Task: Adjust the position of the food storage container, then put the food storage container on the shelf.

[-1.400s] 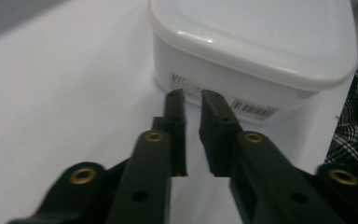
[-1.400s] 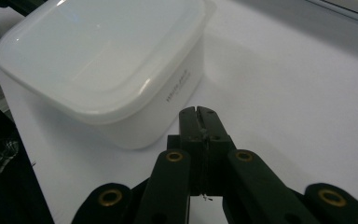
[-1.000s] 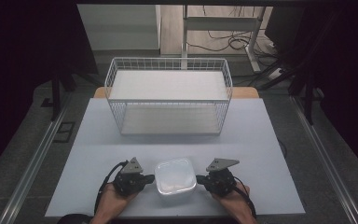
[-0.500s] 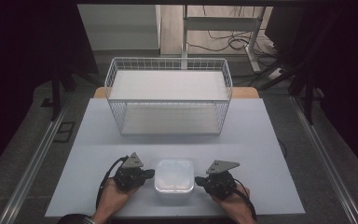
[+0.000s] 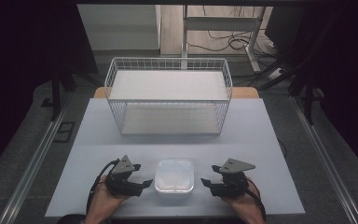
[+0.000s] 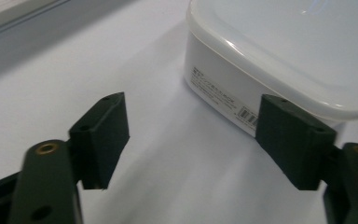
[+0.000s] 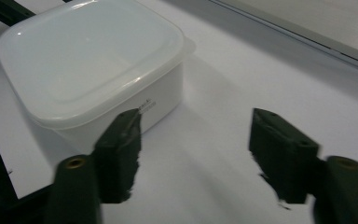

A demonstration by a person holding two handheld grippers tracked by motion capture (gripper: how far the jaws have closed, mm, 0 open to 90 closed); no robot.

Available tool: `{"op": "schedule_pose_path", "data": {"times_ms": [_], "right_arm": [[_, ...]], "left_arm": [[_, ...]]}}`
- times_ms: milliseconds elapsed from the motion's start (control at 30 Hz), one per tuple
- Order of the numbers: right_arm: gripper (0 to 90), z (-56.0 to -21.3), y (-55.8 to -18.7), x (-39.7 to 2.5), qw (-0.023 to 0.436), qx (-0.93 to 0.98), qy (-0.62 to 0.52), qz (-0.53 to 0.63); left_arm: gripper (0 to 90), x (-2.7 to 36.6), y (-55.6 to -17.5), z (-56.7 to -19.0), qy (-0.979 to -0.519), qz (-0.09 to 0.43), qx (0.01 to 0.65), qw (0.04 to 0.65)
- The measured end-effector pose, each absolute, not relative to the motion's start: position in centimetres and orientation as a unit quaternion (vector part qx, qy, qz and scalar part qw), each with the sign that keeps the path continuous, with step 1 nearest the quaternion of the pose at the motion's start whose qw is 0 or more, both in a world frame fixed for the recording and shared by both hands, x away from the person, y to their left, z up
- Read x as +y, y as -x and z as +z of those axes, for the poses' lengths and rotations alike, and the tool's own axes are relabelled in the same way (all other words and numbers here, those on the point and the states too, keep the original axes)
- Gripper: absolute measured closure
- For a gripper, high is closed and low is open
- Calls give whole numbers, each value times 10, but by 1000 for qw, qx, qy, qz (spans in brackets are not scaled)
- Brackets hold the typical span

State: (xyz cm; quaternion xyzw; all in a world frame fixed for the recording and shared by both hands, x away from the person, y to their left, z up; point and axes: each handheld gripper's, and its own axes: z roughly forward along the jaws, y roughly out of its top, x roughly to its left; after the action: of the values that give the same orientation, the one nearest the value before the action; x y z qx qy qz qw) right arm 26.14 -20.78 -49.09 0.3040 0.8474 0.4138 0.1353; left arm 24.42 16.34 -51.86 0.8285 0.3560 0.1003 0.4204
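A white square plastic container [image 5: 174, 176] with its lid on sits on the table near the front edge, between the two grippers. My left gripper [image 5: 145, 184] rests to its left, open, with nothing between the jaws. In the left gripper view the container [image 6: 279, 60] lies ahead and to the right of the gripper [image 6: 193, 140], its barcode label facing me. My right gripper [image 5: 204, 183] rests to the container's right, open and apart from it. The right gripper view shows the container [image 7: 93, 70] ahead at the left of that gripper [image 7: 193, 154].
A white wire basket [image 5: 168, 95] stands at the back of the white table [image 5: 261, 140], open at the top. Bare tabletop lies between the basket and the container. Dark floor and metal rails flank the table. Cables lie on the floor beyond.
Both grippers let go of the container and drew outward from its sides. The container stayed in place on the table.
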Motion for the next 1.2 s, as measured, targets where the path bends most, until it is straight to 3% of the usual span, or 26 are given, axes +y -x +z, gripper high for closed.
{"op": "schedule_pose_path", "data": {"times_ms": [100,200,367,733,1200], "right_arm": [[230,-492,-261,-209,142,848,-302,413],[78,-497,-262,-207,149,850,-303,405],[21,-507,-263,-203,146,864,-299,378],[11,-506,-267,-208,136,849,-314,404],[12,-494,-266,-204,135,844,-312,415]], "left_arm": [[156,166,-243,-519,-827,96,357,424],[76,169,-243,-521,-825,89,359,427],[50,169,-245,-528,-826,84,368,418],[0,170,-248,-530,-824,91,358,429],[23,164,-248,-520,-828,70,352,430]]}}
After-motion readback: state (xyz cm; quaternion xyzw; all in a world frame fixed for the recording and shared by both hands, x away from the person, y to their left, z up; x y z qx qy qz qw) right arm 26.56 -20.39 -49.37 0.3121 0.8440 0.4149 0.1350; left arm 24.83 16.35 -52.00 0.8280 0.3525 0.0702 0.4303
